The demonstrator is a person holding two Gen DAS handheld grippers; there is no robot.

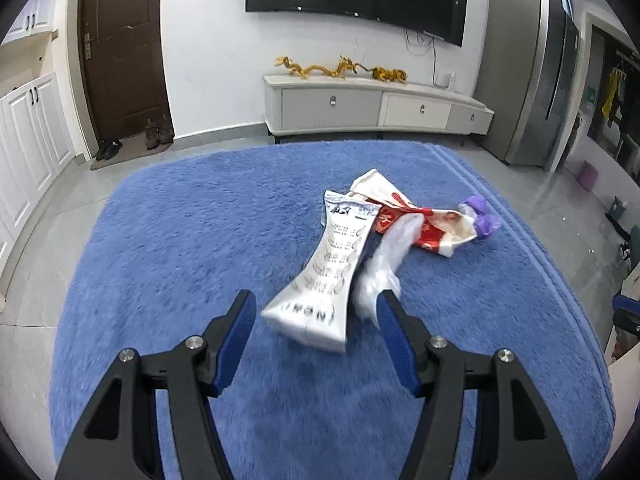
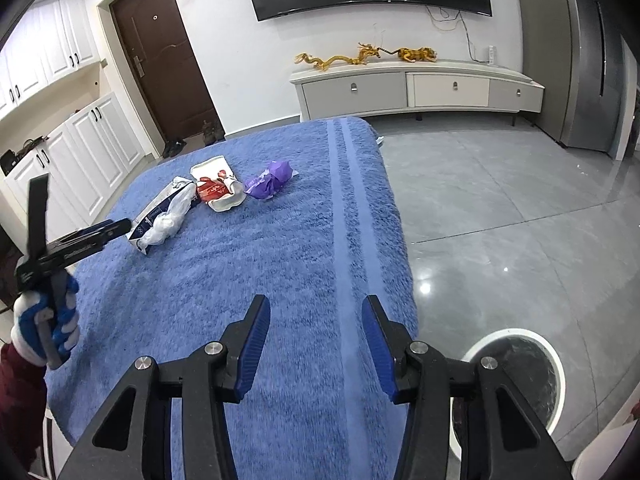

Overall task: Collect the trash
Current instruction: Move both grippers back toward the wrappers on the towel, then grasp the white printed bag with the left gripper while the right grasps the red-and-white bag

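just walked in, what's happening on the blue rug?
A person is collecting trash with two hand-held grippers. The left hand-held gripper is open, closing in on the white printed wrapper, with the crumpled clear plastic beside it; nothing is gripped yet. Beyond lie a red-and-white package and a purple wrapper, all on the blue rug. The right hand-held gripper is open and empty above the rug's edge, with a round white bin on the floor at lower right.

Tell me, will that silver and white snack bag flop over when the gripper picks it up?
Probably. The silver and white bag looks empty and is pinched and twisted in the middle, so it will likely bend and crinkle. It seems very light, and its shiny film might slip between the open left gripper pads.
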